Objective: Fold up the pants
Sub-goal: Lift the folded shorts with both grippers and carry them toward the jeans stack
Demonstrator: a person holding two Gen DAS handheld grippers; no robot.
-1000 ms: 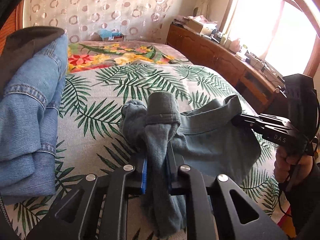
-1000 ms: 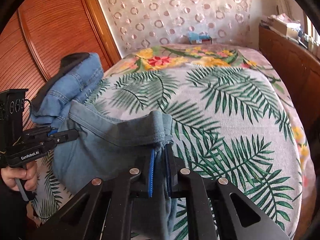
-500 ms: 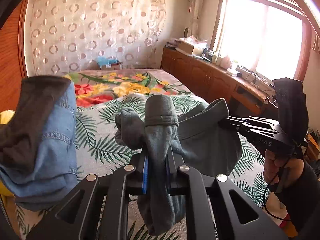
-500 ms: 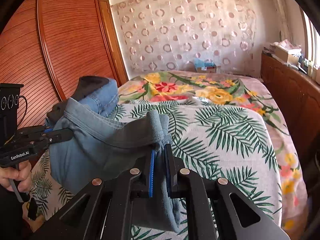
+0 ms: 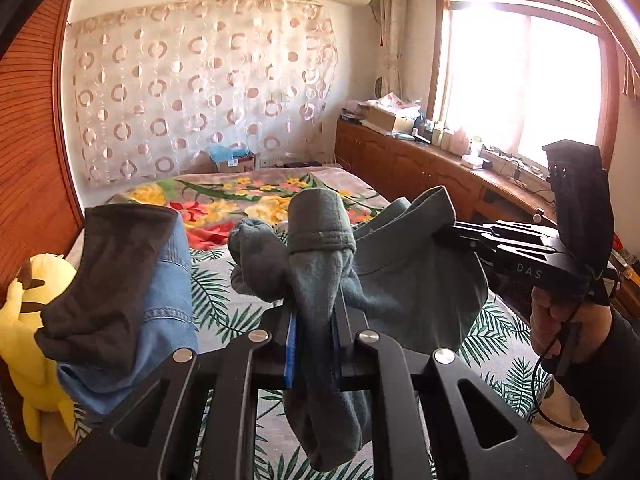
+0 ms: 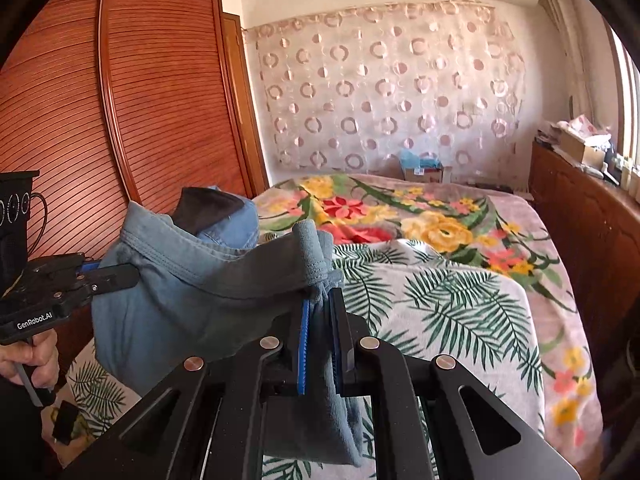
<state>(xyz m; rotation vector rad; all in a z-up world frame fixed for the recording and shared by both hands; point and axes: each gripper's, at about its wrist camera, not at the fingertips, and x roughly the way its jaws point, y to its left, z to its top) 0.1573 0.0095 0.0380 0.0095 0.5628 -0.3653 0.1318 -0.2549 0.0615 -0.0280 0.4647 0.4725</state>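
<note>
The grey-blue pants [image 5: 404, 280] hang in the air above the leaf-patterned bed [image 6: 460, 292], stretched between both tools. The left gripper [image 5: 314, 320] is clamped on one bunched part of the waistband, the right gripper [image 6: 320, 320] on another. Beside them lies what looks like folded denim [image 5: 168, 300].

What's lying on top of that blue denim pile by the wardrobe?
A dark garment is draped over the denim pile. Its folds hide what kind of clothing it is, and the denim under it is covered.
</note>
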